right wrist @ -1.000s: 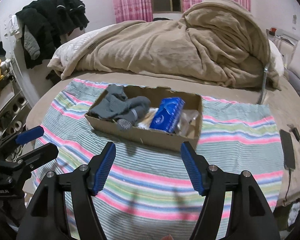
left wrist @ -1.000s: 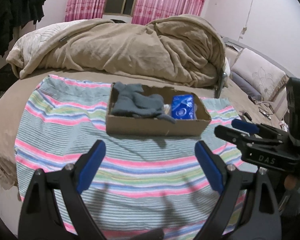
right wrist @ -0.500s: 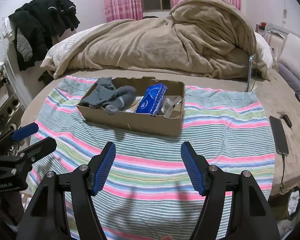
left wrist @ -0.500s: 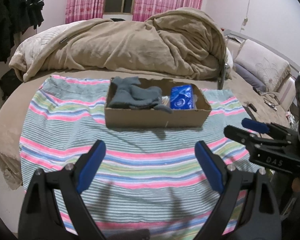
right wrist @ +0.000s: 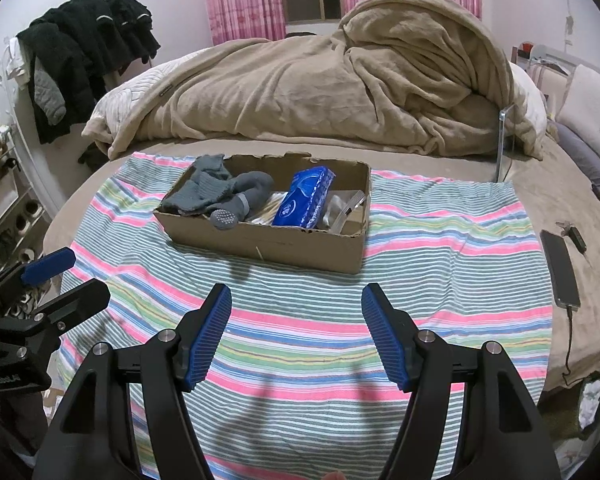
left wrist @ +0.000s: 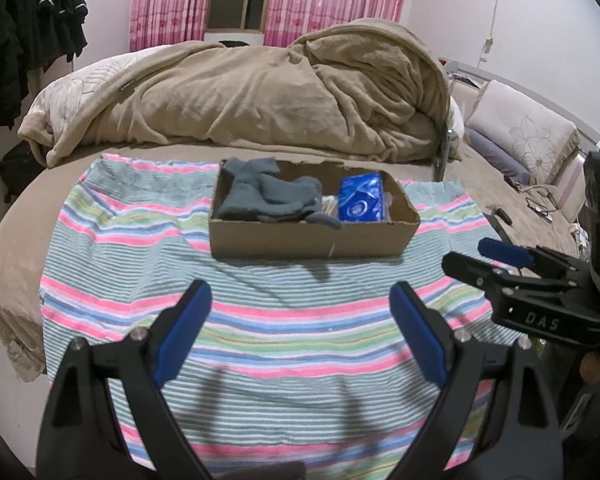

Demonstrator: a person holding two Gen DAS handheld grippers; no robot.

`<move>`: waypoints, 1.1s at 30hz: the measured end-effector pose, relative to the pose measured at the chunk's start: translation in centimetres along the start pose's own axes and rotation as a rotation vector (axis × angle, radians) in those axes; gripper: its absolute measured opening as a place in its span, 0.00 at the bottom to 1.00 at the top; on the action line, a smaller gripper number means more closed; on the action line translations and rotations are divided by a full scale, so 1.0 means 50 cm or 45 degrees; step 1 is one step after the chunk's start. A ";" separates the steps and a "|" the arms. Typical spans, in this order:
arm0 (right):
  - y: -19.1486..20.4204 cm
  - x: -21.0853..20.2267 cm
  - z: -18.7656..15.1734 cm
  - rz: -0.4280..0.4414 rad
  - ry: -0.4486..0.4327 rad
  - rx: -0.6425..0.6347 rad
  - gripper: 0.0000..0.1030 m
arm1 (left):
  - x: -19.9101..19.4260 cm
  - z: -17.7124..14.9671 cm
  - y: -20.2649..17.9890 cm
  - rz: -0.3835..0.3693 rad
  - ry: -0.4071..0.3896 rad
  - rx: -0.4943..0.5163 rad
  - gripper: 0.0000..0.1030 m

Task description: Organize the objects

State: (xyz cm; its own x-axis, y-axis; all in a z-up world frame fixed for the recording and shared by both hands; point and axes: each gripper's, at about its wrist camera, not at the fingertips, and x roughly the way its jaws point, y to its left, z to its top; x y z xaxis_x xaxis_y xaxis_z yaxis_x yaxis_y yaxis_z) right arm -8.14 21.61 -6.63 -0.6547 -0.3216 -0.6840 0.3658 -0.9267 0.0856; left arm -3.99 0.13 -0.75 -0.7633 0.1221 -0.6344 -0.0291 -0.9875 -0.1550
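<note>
A shallow cardboard box [left wrist: 312, 238] [right wrist: 284, 246] sits on a striped towel [left wrist: 260, 312] [right wrist: 440, 248] spread over the bed. It holds grey socks [left wrist: 268, 200] [right wrist: 220, 192], a blue tissue pack [left wrist: 360, 202] [right wrist: 306, 202] and some clear plastic [right wrist: 346, 208]. My left gripper [left wrist: 300, 320] is open and empty, well back from the box over the towel. My right gripper [right wrist: 296, 320] is also open and empty, likewise short of the box. Each gripper shows at the edge of the other's view, the right one [left wrist: 496, 260] and the left one [right wrist: 60, 276].
A rumpled beige blanket [left wrist: 252, 100] [right wrist: 320, 88] is heaped behind the box. A phone on a cable [right wrist: 560, 268] lies on the bed to the right. Dark clothes [right wrist: 84, 60] hang at the left, with pillows [left wrist: 524, 136] at the right.
Both grippers have drawn back from the box, which now looks smaller and farther off. Both stay open and empty.
</note>
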 end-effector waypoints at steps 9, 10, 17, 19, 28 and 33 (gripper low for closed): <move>0.001 0.001 -0.001 0.004 0.002 0.006 0.69 | 0.002 0.000 0.002 0.003 0.009 -0.009 0.89; 0.000 0.002 -0.001 0.004 0.002 0.006 0.69 | 0.002 0.000 0.002 0.003 0.010 -0.009 0.89; 0.000 0.005 -0.002 0.011 0.004 0.010 0.69 | 0.003 -0.001 0.003 -0.002 0.009 -0.007 0.89; 0.000 0.004 -0.001 0.010 0.004 0.012 0.69 | 0.000 0.000 0.002 -0.004 0.004 -0.002 0.89; 0.002 0.005 0.000 0.014 0.004 0.010 0.69 | -0.001 0.001 0.002 -0.001 0.005 -0.006 0.89; 0.005 0.006 0.002 0.017 0.007 0.009 0.69 | -0.002 0.002 0.003 -0.001 0.004 -0.005 0.89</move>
State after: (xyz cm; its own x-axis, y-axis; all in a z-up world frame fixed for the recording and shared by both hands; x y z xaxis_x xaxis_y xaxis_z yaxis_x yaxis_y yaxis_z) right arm -8.32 21.24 -6.75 -0.6459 -0.3331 -0.6870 0.3699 -0.9237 0.1000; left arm -3.97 -0.02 -0.65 -0.7611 0.1230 -0.6368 -0.0268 -0.9870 -0.1586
